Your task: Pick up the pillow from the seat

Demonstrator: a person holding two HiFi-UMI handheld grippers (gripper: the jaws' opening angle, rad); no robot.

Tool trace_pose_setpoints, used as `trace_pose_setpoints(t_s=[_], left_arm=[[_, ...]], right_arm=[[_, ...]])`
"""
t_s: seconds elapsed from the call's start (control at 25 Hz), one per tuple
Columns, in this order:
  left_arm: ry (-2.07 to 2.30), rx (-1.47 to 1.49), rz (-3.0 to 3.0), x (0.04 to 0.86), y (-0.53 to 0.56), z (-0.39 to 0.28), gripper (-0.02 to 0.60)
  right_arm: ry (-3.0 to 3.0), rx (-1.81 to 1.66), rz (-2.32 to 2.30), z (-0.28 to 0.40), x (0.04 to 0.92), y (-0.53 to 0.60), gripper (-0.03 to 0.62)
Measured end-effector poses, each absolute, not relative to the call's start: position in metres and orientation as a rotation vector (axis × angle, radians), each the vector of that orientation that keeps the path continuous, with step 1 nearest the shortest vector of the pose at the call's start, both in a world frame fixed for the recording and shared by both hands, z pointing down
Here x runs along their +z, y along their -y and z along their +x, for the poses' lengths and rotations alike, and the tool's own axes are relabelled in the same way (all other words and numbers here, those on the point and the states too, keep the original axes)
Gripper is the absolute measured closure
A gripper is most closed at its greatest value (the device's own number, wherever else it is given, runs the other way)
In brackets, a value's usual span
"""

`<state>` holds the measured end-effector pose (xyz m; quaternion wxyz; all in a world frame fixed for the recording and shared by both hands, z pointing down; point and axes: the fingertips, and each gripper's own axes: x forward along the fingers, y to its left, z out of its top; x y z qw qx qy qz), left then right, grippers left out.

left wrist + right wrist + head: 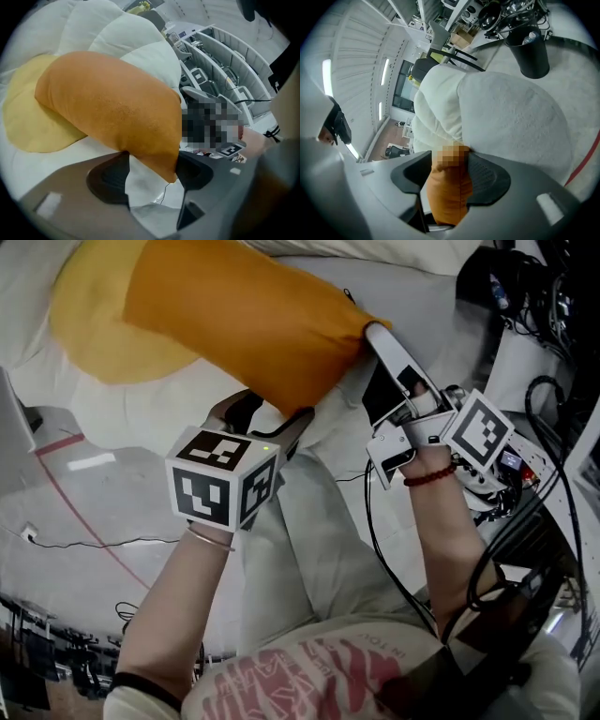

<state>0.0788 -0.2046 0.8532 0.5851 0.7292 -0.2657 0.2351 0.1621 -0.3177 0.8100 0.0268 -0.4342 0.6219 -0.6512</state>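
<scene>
An orange pillow (234,324) lies on a white padded seat (141,413), partly over a flat yellow cushion (103,343). My left gripper (272,413) is at the pillow's near bottom corner. In the left gripper view that corner of the pillow (108,108) hangs between the wide-apart jaws of the gripper (152,171) and brushes the right pad. My right gripper (380,362) is at the pillow's right end. In the right gripper view an orange corner of the pillow (447,197) sits between the spread jaws of the gripper (447,176), with the white seat (511,122) behind it.
Tangled cables and equipment (525,427) crowd the right side. A black bucket (532,51) stands beyond the seat. A red line (84,521) runs across the pale floor at the left. The person's trouser leg (309,549) is below the grippers.
</scene>
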Motion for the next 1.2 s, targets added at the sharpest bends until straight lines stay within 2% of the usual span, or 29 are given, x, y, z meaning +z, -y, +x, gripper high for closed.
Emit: trace_pose_setpoints(t_s=[0.08,0.44,0.64,0.84,1.2], left_arm=[[0.610,0.561,1.711,0.853,0.204,0.087,0.270],[0.574,0.467,1.742,0.835,0.204,0.079,0.403],[0.674,0.353,1.711,0.774,0.199,0.041,0.463],[0.689,0.267,1.685,0.736,0.200,0.036,0.479],[0.803,0.316,1.835,0.614,0.196,-0.005,0.491]], right_arm=[[-1.971,-1.965,-1.416,0.167,0.811,0.318,0.406],[-1.985,-2.025,-1.332,0.152,0.798,0.311,0.517],[-1.972,-1.994,-1.212,0.114,0.734,0.301,0.531],[-2.065,-1.958,-1.162,0.094,0.701,0.311,0.536],[-2.414,-1.766,-1.118,0.041,0.570,0.301,0.536]])
